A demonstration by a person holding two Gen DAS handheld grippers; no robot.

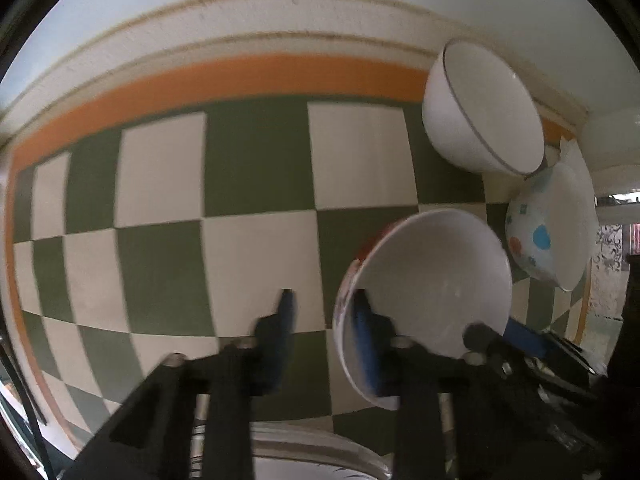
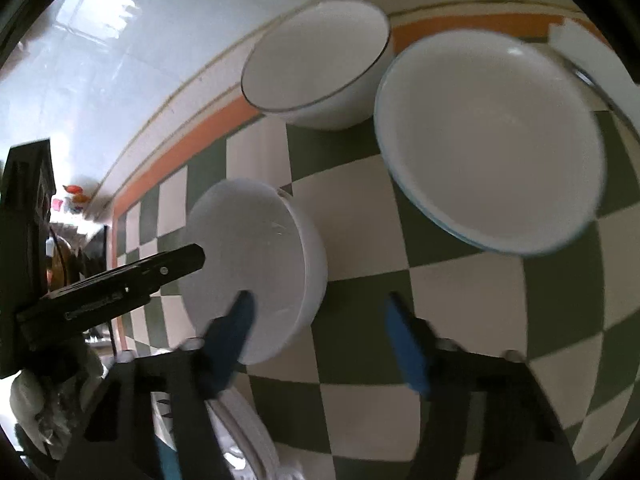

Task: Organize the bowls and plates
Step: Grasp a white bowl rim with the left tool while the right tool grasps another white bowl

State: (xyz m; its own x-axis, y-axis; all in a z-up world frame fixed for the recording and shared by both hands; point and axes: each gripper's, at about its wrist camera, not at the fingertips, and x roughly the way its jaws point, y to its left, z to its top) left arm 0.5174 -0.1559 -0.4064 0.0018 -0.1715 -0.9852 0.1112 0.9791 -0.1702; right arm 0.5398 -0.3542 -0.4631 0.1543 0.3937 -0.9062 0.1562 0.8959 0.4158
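Observation:
A white bowl [image 1: 432, 280] with a red pattern on its outside stands on the checked cloth. My left gripper [image 1: 324, 312] straddles its left rim. One blue pad is inside the bowl and the other stays apart from the outer wall, so the jaws are open. In the right wrist view, my right gripper [image 2: 318, 316] straddles the opposite wall of the same bowl [image 2: 256, 256], also open with a gap. Further back are a white bowl with a dark rim line [image 1: 480, 108] [image 2: 316, 64] and a dotted bowl [image 1: 536, 232] [image 2: 492, 140].
The green-and-white checked cloth [image 1: 256, 168] has an orange border along a white tiled wall [image 2: 100, 80]. White plates [image 2: 248, 432] lie at the near edge under the grippers. The left gripper's black body [image 2: 120, 280] shows at the left of the right wrist view.

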